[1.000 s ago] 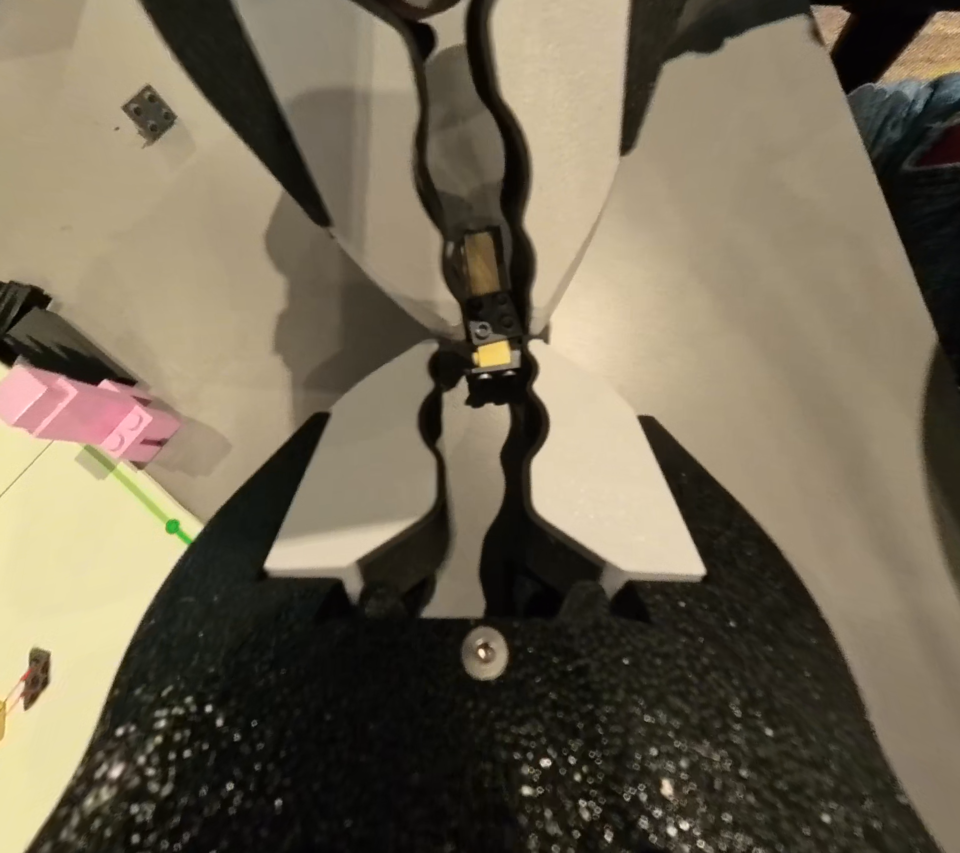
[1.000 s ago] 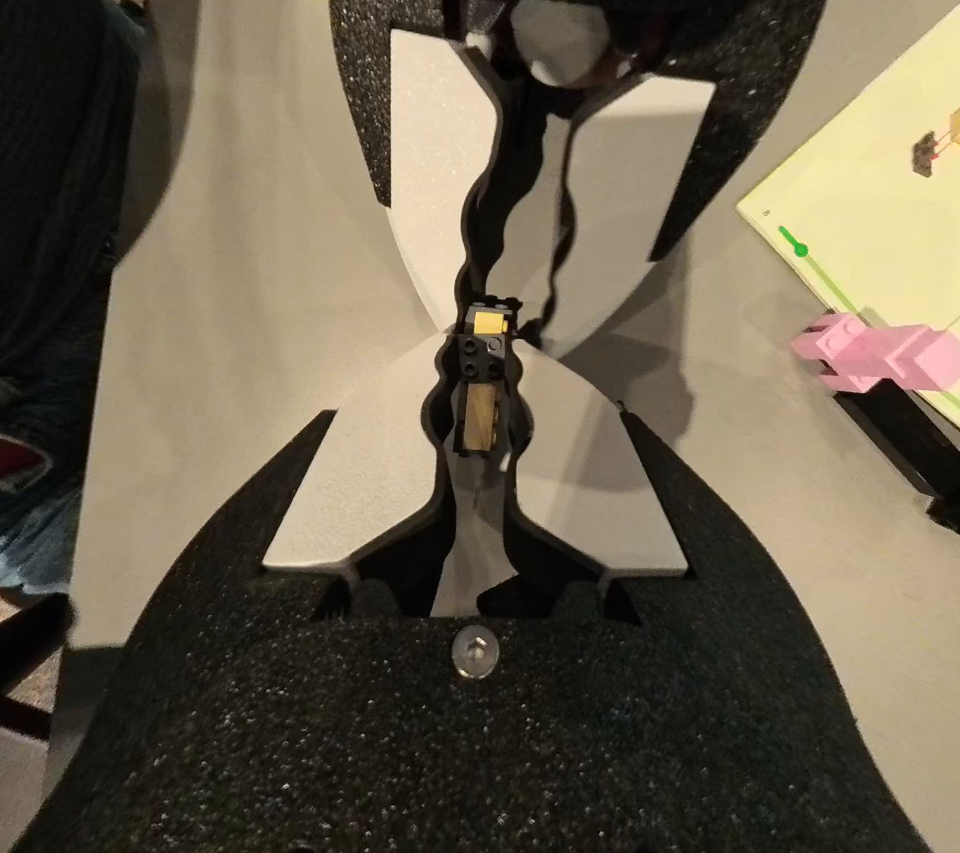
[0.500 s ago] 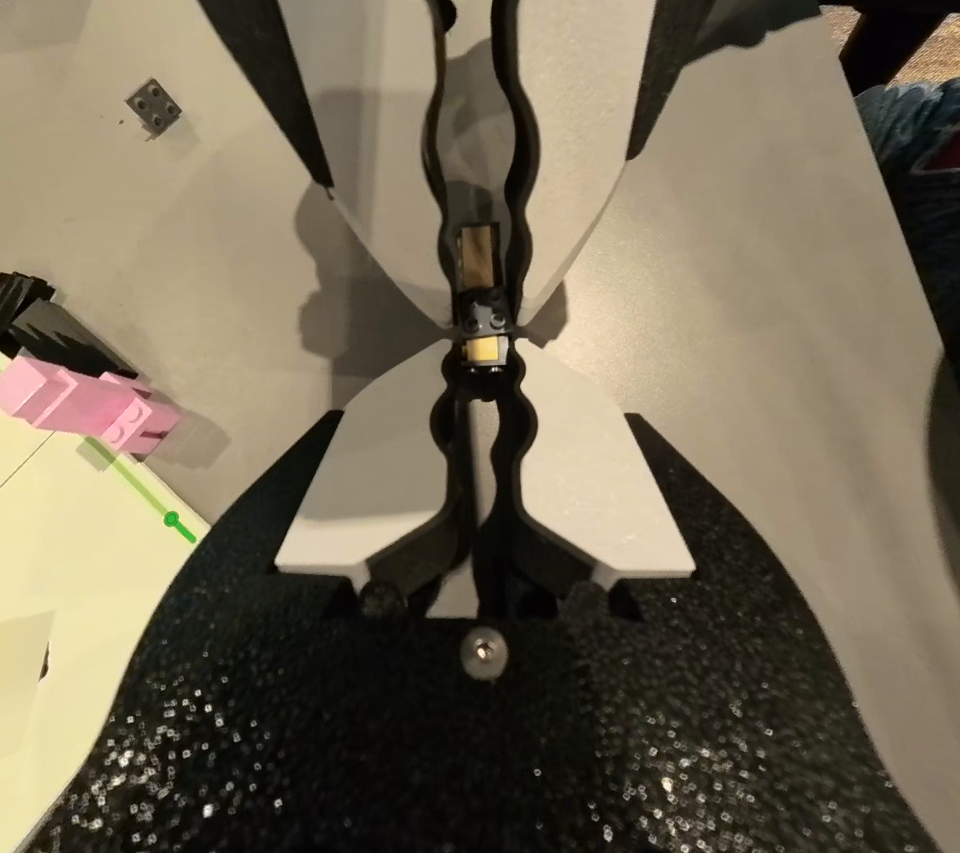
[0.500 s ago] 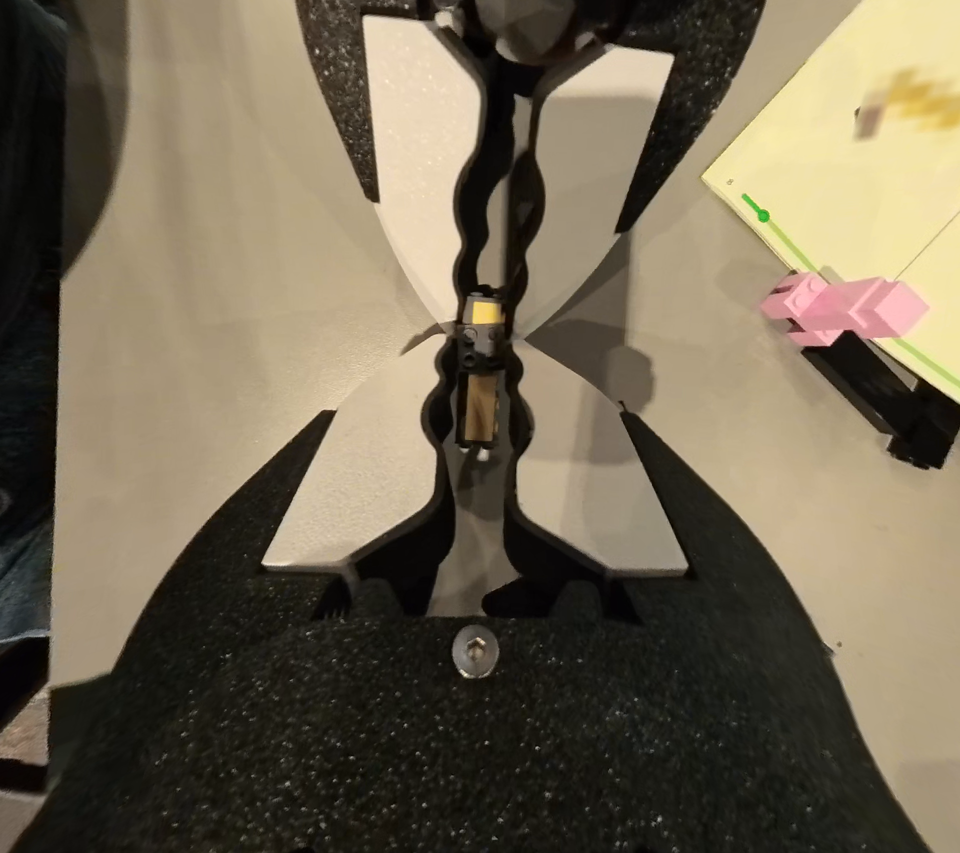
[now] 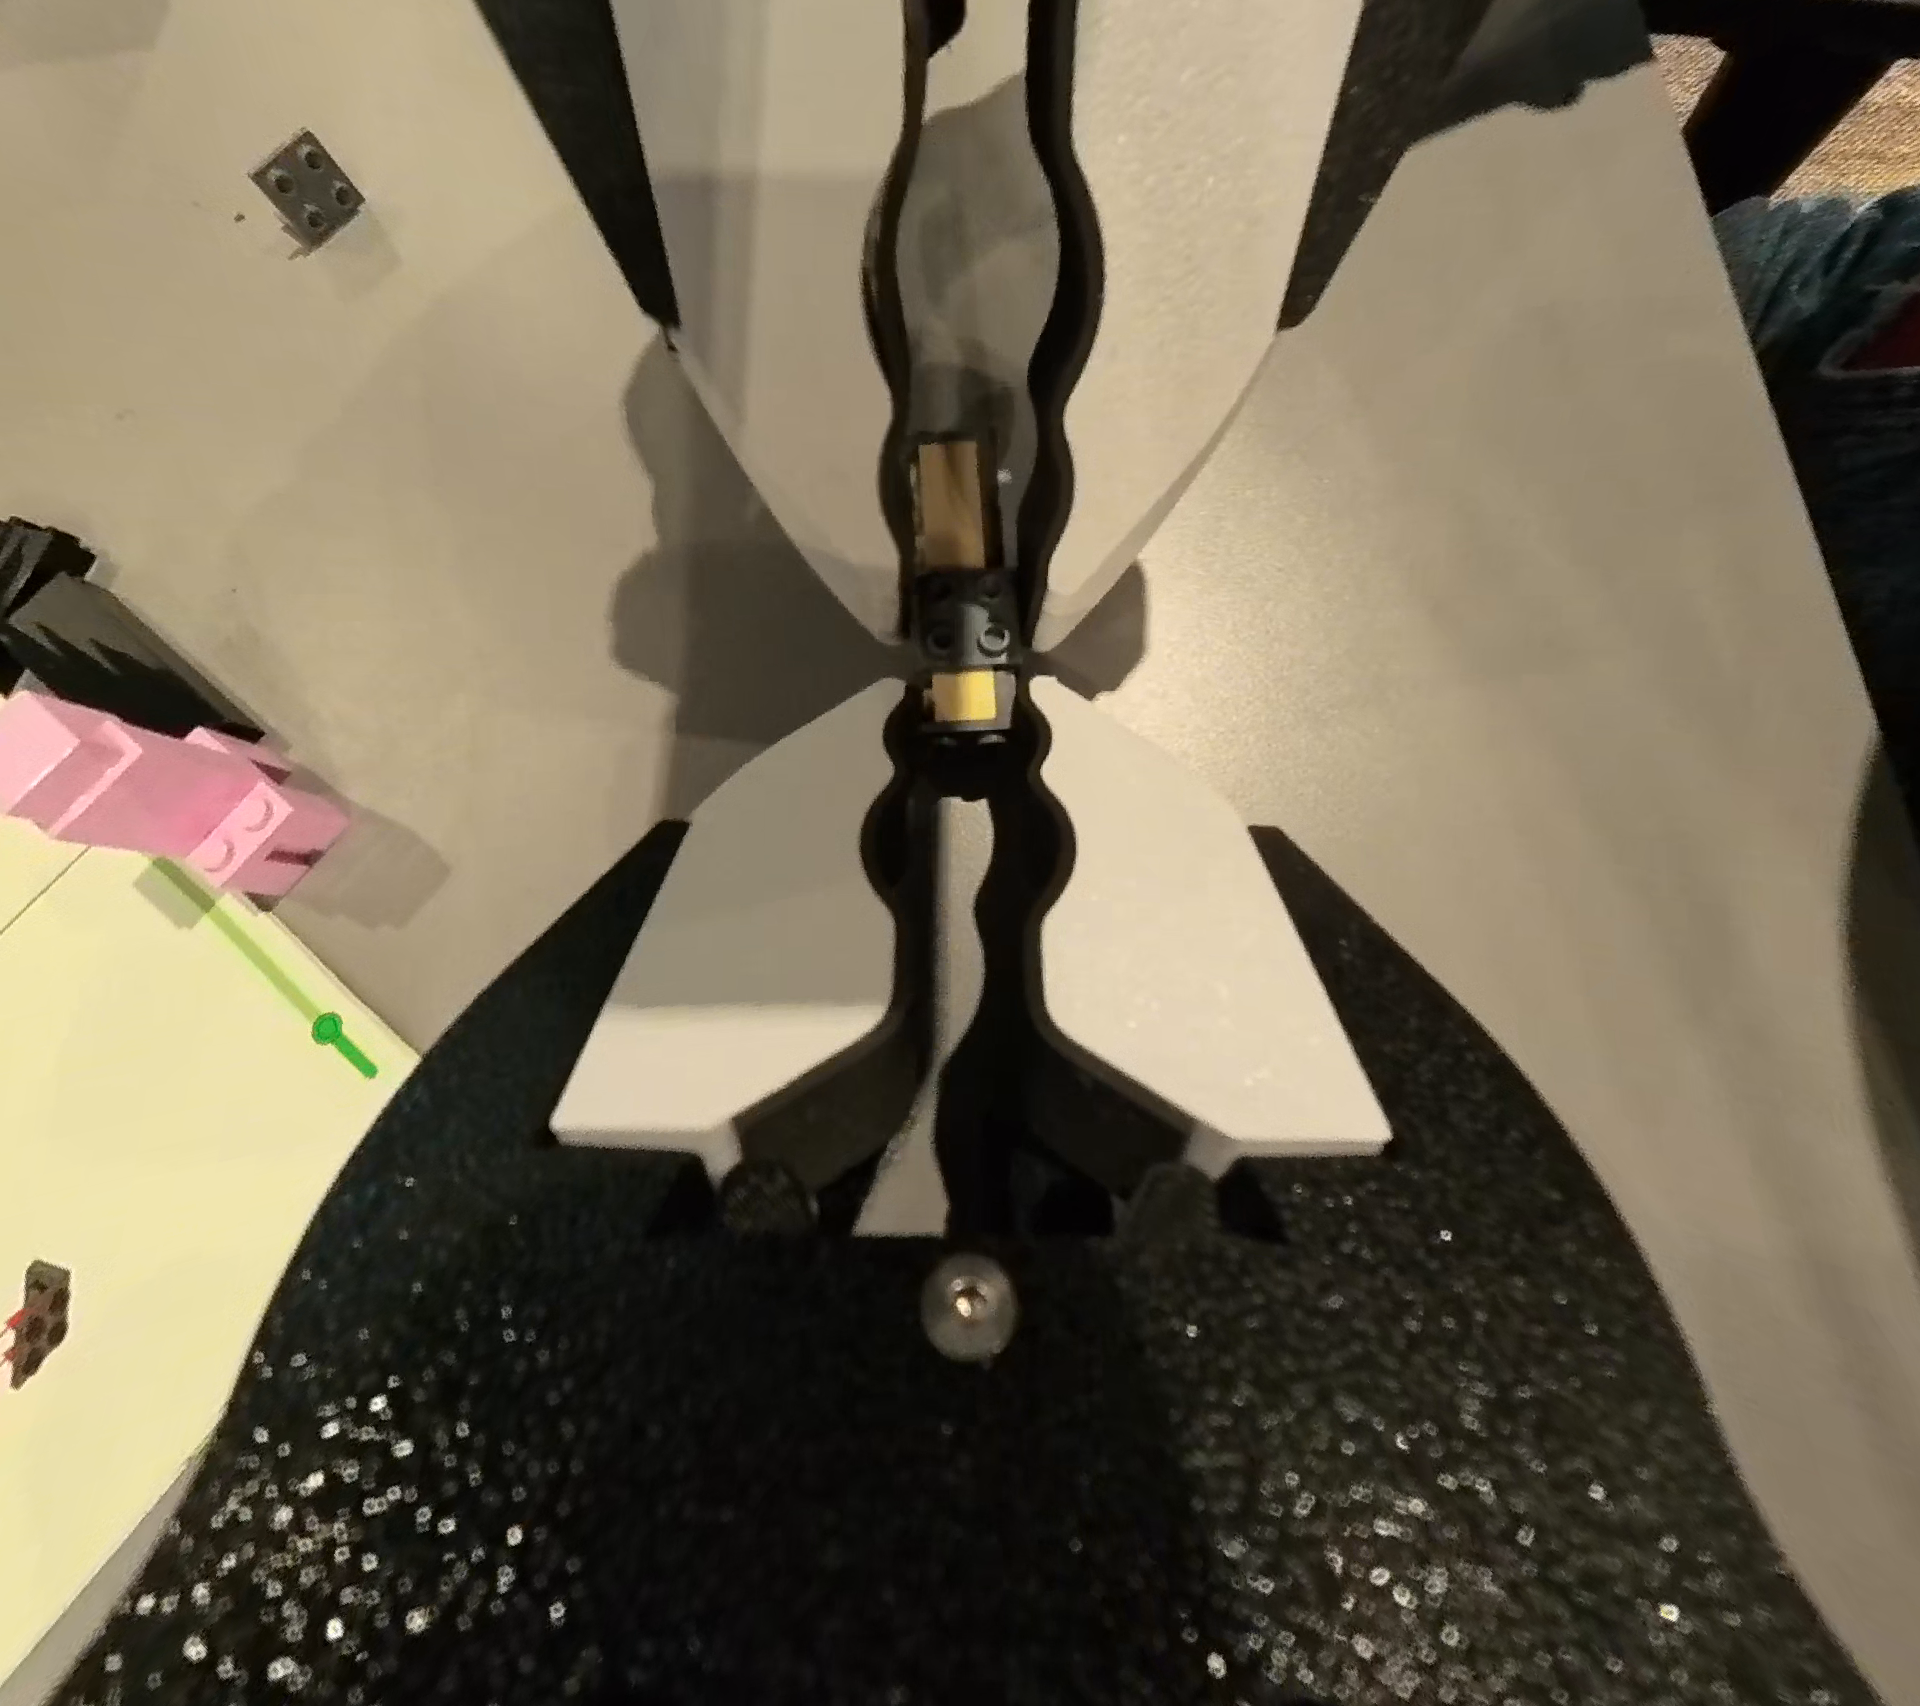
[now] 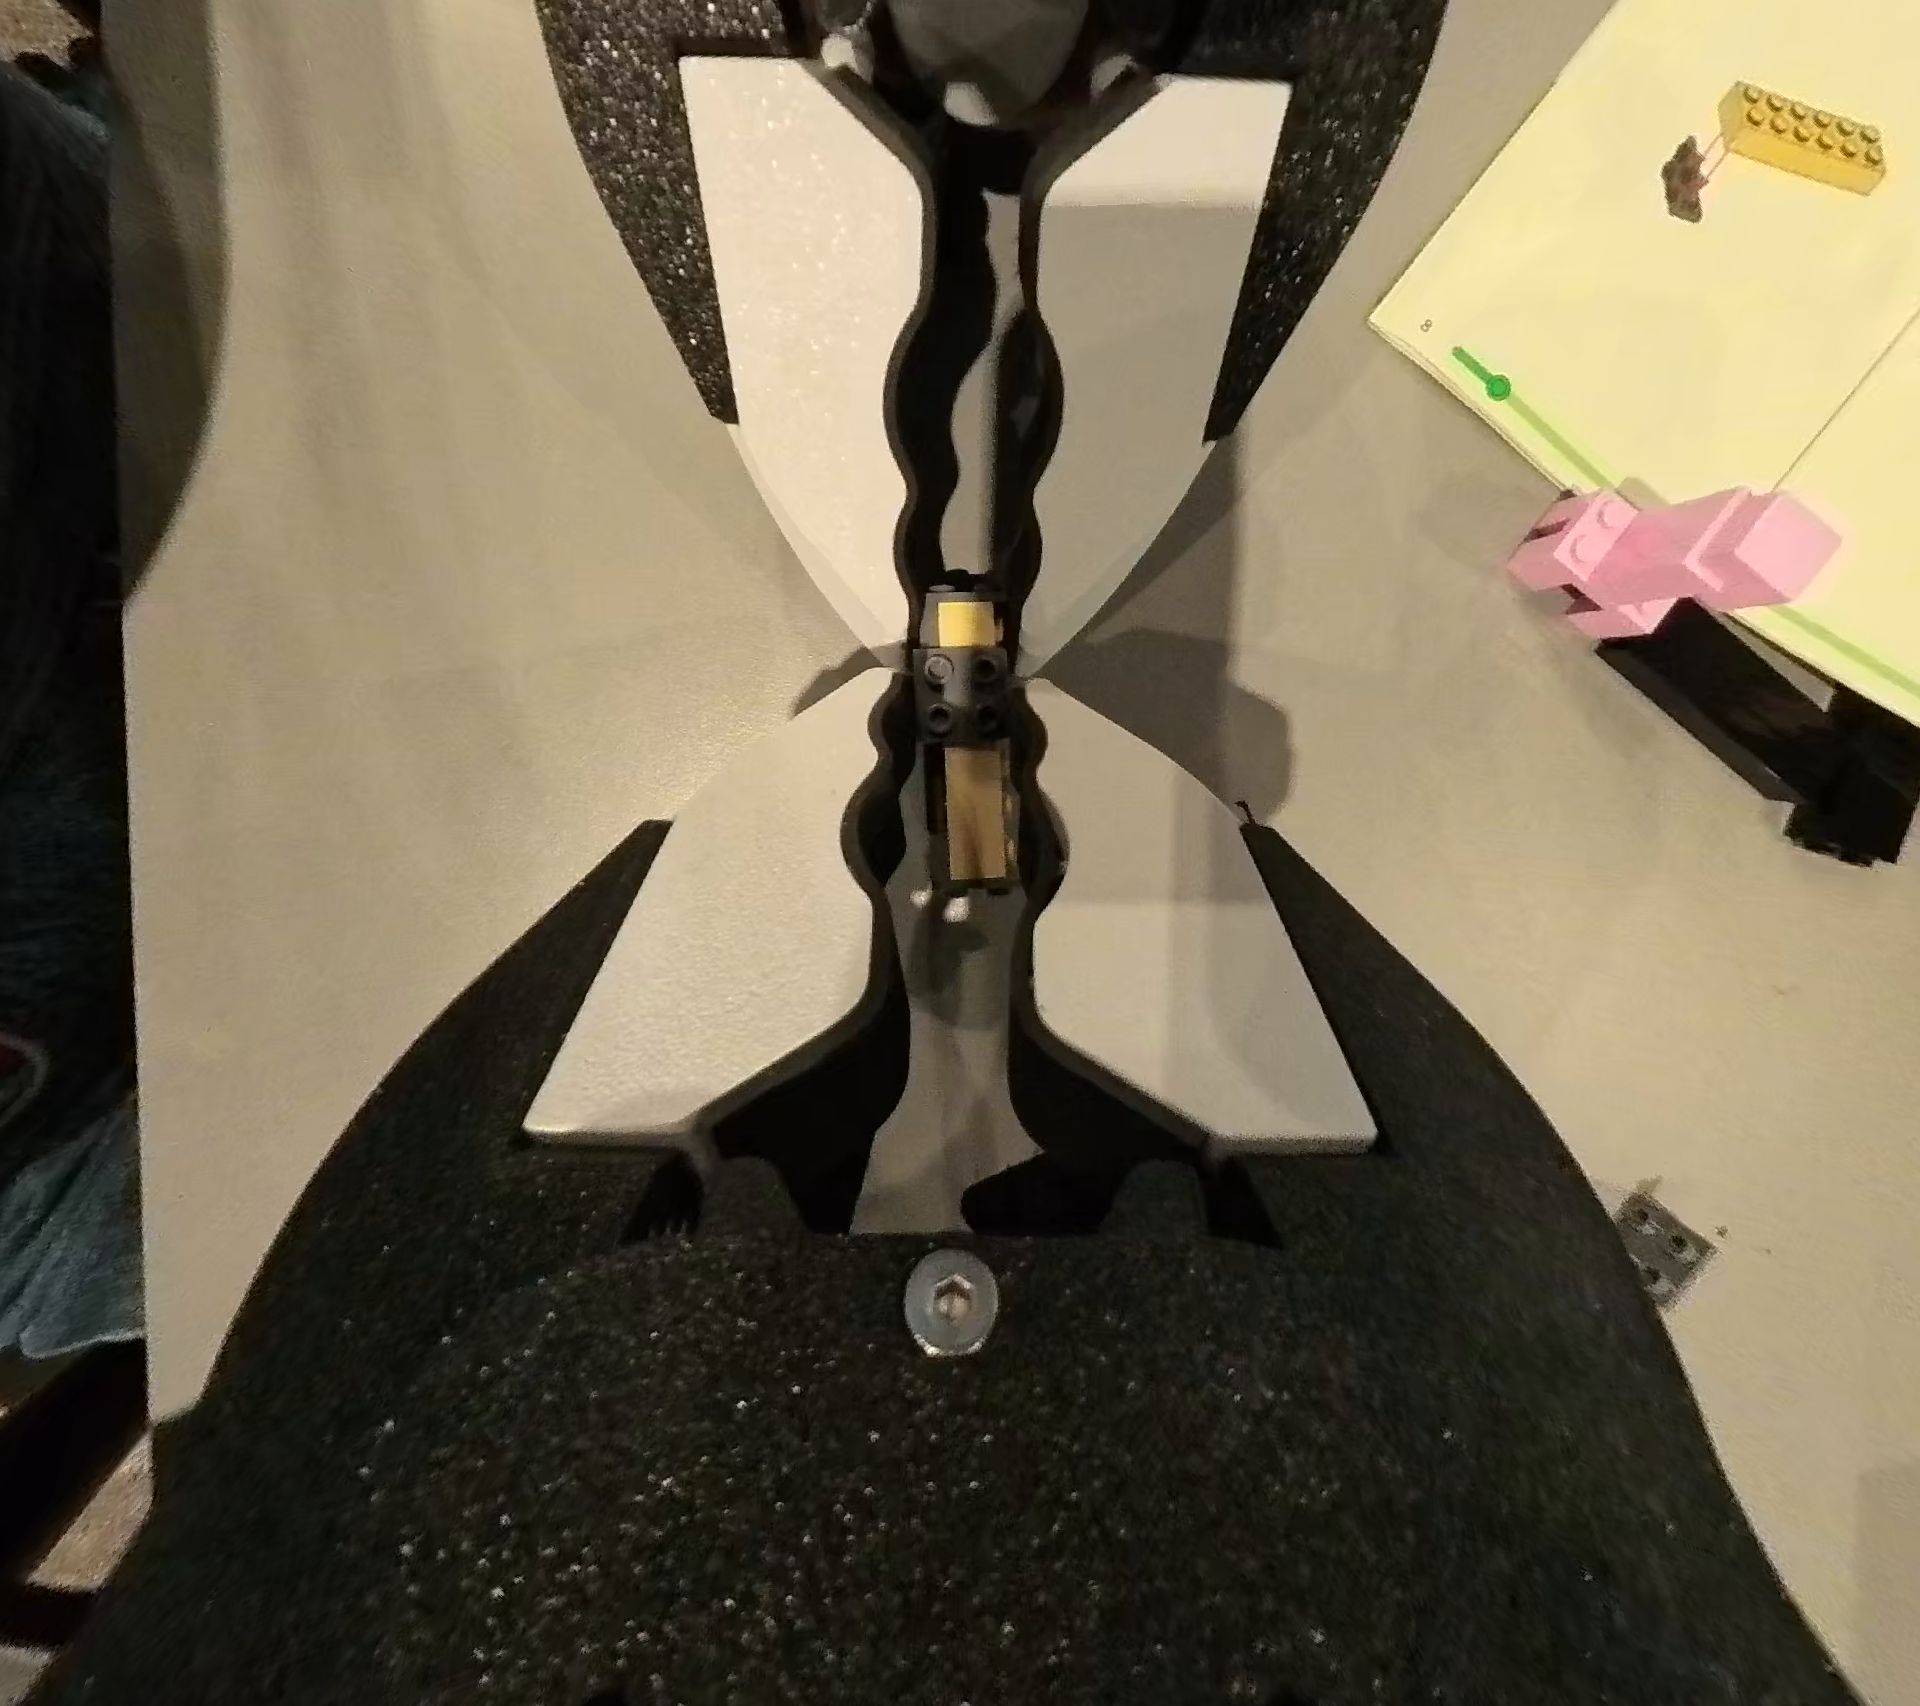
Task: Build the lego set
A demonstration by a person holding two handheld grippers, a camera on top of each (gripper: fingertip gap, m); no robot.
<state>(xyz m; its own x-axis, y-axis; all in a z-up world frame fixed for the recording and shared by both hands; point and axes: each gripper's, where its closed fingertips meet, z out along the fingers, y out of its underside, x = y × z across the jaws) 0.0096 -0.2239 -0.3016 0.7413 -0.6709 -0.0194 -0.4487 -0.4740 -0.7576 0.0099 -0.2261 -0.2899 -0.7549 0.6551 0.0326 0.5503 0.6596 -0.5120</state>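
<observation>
My two grippers meet tip to tip above the grey table (image 5: pixel 1455 617). In the left wrist view my left gripper (image 5: pixel 961 706) is shut on a small yellow and black piece (image 5: pixel 964 698). In the right wrist view my right gripper (image 6: pixel 961 700) is shut on a tan brick (image 6: pixel 977 809) with a black studded plate (image 6: pixel 961 695) at its front end. The yellow piece (image 6: pixel 961 622) touches the black plate (image 5: pixel 964 626) end to end. The tan brick also shows in the left wrist view (image 5: pixel 949 503), between the far fingers.
A pink brick assembly (image 5: pixel 156 799) (image 6: pixel 1662 560) lies at the edge of a pale green instruction booklet (image 5: pixel 125 1189) (image 6: pixel 1714 254). Black pieces (image 6: pixel 1818 752) lie beside it. A small grey 2x2 plate (image 5: pixel 309 200) (image 6: pixel 1662 1241) sits alone. The table edge (image 5: pixel 1714 306) is near. The tips of both grippers are at nearly the same place.
The grippers have stayed tip to tip and shifted slightly over the table. The yellow piece and the black plate now sit straighter against each other.
</observation>
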